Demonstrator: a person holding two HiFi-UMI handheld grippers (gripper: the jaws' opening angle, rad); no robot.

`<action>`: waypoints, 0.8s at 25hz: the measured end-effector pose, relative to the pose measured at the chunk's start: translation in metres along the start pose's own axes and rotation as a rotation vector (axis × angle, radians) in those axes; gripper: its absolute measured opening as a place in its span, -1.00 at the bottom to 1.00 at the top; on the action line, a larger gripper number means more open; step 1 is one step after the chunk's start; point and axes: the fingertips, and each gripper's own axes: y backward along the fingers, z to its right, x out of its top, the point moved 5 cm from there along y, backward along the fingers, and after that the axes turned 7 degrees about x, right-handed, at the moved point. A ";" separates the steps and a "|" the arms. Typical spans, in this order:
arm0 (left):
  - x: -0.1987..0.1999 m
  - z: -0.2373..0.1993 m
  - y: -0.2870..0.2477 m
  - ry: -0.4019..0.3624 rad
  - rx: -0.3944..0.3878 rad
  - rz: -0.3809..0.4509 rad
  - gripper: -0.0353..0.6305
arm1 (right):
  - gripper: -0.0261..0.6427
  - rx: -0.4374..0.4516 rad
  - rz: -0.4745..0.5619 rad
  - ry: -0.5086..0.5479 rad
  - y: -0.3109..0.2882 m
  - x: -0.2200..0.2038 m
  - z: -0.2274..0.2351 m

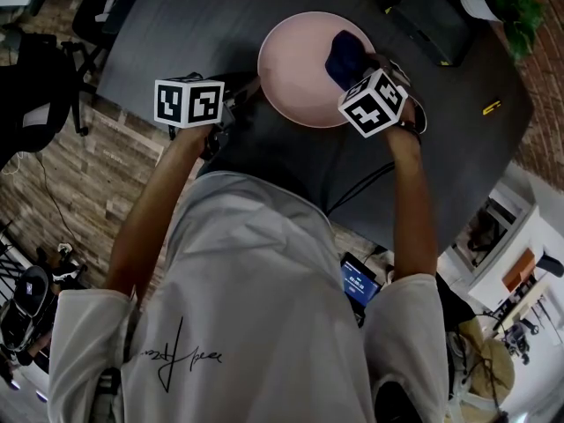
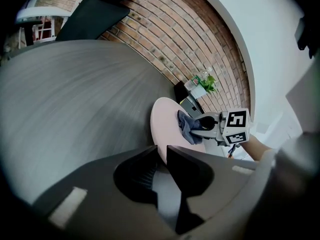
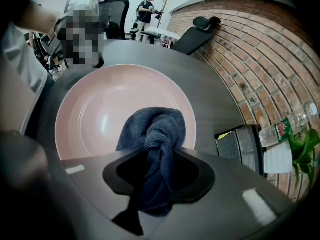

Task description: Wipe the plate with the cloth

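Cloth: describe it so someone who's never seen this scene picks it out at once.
A pink plate lies on the dark grey table. On it rests the cloth, a bunched dark blue towel pinched in the right gripper, and the only soft, blue thing on the plate.

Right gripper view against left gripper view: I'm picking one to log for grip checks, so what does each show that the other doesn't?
Only the right gripper view: the dark blue terry cloth bunched between the jaws of the right gripper, and the full face of the round pink plate. Only the left gripper view: the left gripper shut on the plate's rim, and the right gripper's marker cube from outside. Both: plate, cloth, dark grey table.
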 end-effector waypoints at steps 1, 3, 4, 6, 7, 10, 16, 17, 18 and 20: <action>0.000 -0.001 0.001 0.001 0.001 0.006 -0.67 | -0.50 -0.007 0.006 0.000 0.001 0.001 0.000; 0.002 -0.001 0.004 0.000 0.005 0.018 -0.68 | -0.50 -0.025 0.017 0.007 0.005 0.002 -0.001; 0.003 -0.001 0.005 -0.007 0.011 0.026 -0.68 | -0.50 -0.033 0.024 0.011 0.006 0.003 -0.001; 0.008 0.000 0.008 -0.034 0.034 0.052 -0.70 | -0.50 -0.043 0.043 0.004 0.010 0.004 -0.001; 0.010 0.001 0.010 -0.045 0.044 0.064 -0.72 | -0.51 -0.044 0.054 -0.007 0.012 0.004 0.000; 0.015 0.005 0.015 -0.065 0.058 0.100 -0.77 | -0.51 -0.037 0.103 -0.064 0.020 0.004 0.001; 0.026 0.016 0.031 -0.092 0.052 0.216 -0.84 | -0.53 0.019 0.211 -0.167 0.039 0.008 -0.008; 0.028 0.019 0.035 -0.096 0.049 0.243 -0.84 | -0.53 0.028 0.228 -0.182 0.042 0.008 -0.010; 0.029 0.022 0.038 -0.100 0.044 0.266 -0.84 | -0.53 0.036 0.246 -0.197 0.045 0.008 -0.013; 0.031 0.029 0.042 -0.112 0.042 0.298 -0.84 | -0.54 0.046 0.286 -0.225 0.054 0.008 -0.017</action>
